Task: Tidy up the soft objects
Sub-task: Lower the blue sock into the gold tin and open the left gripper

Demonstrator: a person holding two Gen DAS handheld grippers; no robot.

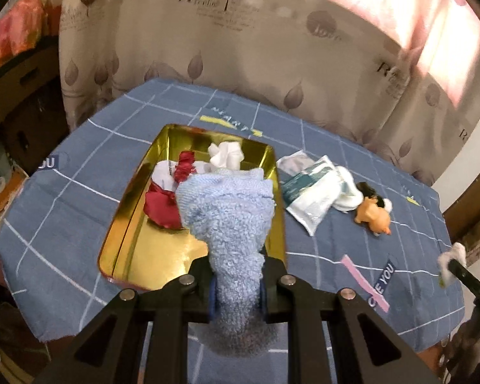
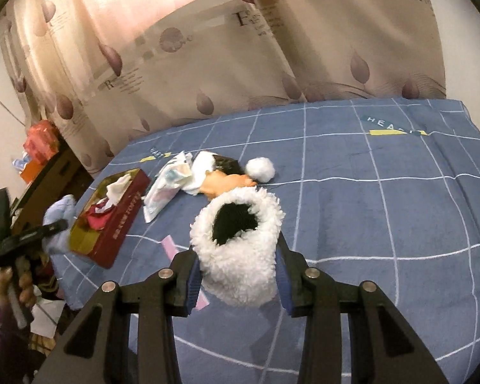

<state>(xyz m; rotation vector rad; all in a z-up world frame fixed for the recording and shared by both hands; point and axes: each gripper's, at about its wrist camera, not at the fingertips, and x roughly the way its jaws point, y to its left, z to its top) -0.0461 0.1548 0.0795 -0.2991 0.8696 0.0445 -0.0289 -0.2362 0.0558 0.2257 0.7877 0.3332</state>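
Left tool (image 1: 236, 291): clamped on a light blue terry towel (image 1: 230, 224), held above the near end of an open gold-lined tin (image 1: 124, 224). Tin contents: red satin cloth (image 1: 161, 206), white cloth (image 1: 225, 155). Tin's maroon outer wall (image 2: 118, 224) carries gold lettering, unreadable.

Right tool (image 2: 238, 280): closed around a white fleece-trimmed black hat (image 2: 240, 243), off the surface.

On the counter: tissue packet (image 1: 307, 196), orange plush toy (image 1: 372, 216), white pompom (image 2: 260, 169).

Counter cover (image 2: 368, 208): blue, white grid, printed "HEART", "LOVE YOU". Behind: beige leaf-print curtain (image 2: 208, 73), lettered "love".
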